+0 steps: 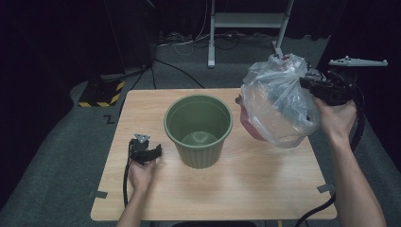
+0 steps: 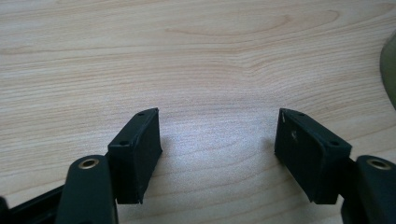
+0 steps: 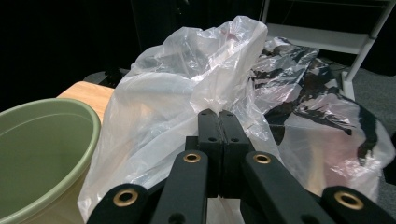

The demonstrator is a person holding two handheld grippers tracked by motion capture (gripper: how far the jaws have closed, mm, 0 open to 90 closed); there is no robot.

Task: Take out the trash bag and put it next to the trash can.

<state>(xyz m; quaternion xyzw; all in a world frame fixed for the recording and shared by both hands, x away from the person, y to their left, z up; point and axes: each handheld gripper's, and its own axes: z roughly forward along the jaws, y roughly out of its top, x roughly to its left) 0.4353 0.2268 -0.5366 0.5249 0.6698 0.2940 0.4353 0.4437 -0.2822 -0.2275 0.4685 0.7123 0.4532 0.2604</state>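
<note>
Resting low on the desk [image 1: 142, 109] at the left, just beside the green bin: left tool [image 1: 150, 152], jaws spread wide with nothing but bare wood grain between them in the left gripper view [image 2: 217, 140]. No contact with the bin, whose rim only edges in at the far right of that view. Idle for now, by the look of it.

Standing upright near the middle of the desk: green bin [image 1: 198, 130], ribbed outside, mouth open, inside bare and unlined, bottom plainly visible. Seen again at the lower left of the right gripper view [image 3: 42, 154], still with no liner draped over its rim.

Held up in the air at the right, above and past the desk's right edge: clear plastic bag [image 1: 276, 101], bunched and puffed out, something reddish showing through or behind its lower side, too unclear to name. Pinched at a gathered fold by the right tool [image 1: 314, 87], jaws pressed tight together on the film in the right gripper view [image 3: 217, 135]. Well apart from the bin, not over its mouth.

Judged progress: early. Done so far: bag picked up and lifted clear of the desk. Left to do, most likely: carry the bag across over the bin, open its mouth, probably with help from the free left tool, then lower it in and settle it at the rim.
</note>
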